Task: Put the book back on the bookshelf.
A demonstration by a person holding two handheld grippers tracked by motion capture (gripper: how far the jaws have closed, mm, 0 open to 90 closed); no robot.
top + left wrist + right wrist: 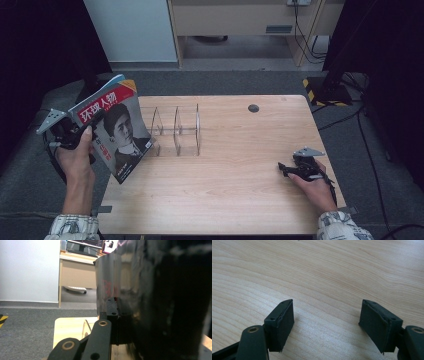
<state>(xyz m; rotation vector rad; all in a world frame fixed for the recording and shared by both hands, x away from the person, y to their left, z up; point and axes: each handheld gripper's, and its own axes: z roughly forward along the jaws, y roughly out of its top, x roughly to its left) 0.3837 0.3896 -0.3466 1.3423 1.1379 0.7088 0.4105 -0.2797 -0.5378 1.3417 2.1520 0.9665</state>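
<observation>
A magazine [116,131] with a red title band and a portrait on its cover is held upright and tilted, over the table's left edge. My left gripper [93,121] is shut on its left side. In the left gripper view the glossy dark cover [150,302] stands close against the black pad [111,308]. A clear acrylic rack [176,131] with several upright dividers stands on the wooden table [225,195], just right of the magazine. My right gripper [284,168] rests low at the table's right side, open; in its own view the gripper [325,320] has nothing but bare wood between its pads.
A round dark hole [253,108] sits near the table's far edge. Beyond the table are grey carpet, a white panel [132,30] and a wooden desk [240,20]. Cables and a yellow-black striped base [320,90] lie at the right.
</observation>
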